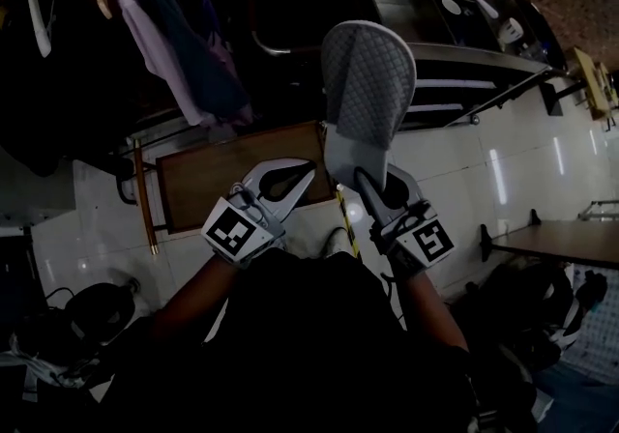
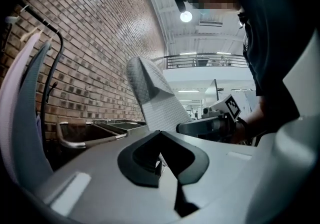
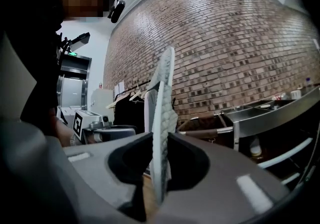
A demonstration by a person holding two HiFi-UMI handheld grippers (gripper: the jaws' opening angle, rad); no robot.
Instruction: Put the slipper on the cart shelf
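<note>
Slipper aloft in the right gripper!
The grey quilted fabric slipper (image 1: pixel 368 73) stands upright before the steel cart (image 1: pixel 474 56), its lower end pinched in the right gripper (image 1: pixel 372 182); the left gripper (image 1: pixel 300 176) alongside, jaws together, holds nothing.

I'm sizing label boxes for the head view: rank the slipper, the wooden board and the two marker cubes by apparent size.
1-2. Slipper and wooden board: about alike; the slipper is nearer and the board partly hidden, so unranked.
3-4. Left marker cube and right marker cube: alike, much smaller.
</note>
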